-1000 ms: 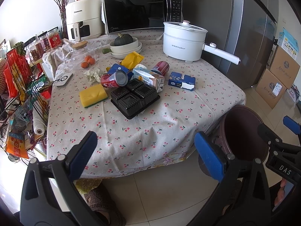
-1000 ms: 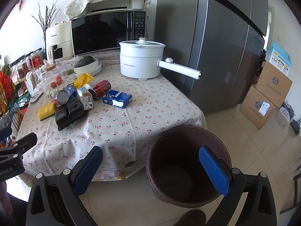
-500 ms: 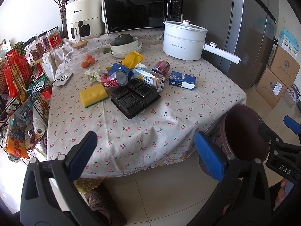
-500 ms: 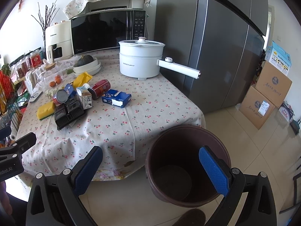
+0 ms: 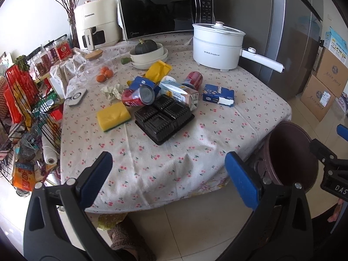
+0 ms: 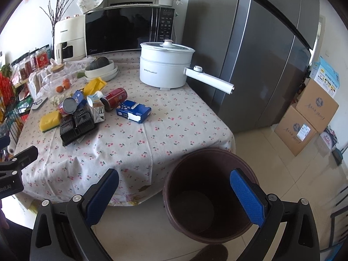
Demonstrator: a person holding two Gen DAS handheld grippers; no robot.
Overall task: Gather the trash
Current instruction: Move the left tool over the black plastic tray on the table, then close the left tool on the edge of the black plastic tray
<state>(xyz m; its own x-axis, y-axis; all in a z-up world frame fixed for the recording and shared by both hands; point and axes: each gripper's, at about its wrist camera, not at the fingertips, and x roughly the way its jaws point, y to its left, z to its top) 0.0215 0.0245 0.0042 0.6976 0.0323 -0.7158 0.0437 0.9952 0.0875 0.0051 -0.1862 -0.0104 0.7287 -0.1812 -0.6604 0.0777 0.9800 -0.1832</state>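
Observation:
Trash lies in a heap on the cherry-print tablecloth [image 5: 165, 163]: a black plastic tray [image 5: 164, 119], two red cans [image 5: 137, 97] [image 5: 193, 79], a milk carton [image 5: 179, 93], a blue box [image 5: 218, 94], a yellow wrapper [image 5: 157, 69] and crumpled paper [image 5: 113, 90]. The tray [image 6: 76, 124] and blue box [image 6: 133, 111] also show in the right wrist view. A brown bin [image 6: 208, 193] stands empty on the floor by the table's near corner. My left gripper [image 5: 168, 174] is open over the table's front edge. My right gripper [image 6: 174, 193] is open above the bin.
A yellow sponge [image 5: 113, 117], oranges [image 5: 104, 75], a squash in bowls [image 5: 149, 54], a white electric pot [image 5: 217, 45] with a long handle, a microwave [image 5: 165, 10] and an air fryer sit on the table. A wire rack [image 5: 24, 108] stands left, a fridge [image 6: 261, 54] and cardboard boxes [image 6: 308, 117] right.
Both grippers have crept slightly forward toward the table; nothing on the table has moved and both stay open.

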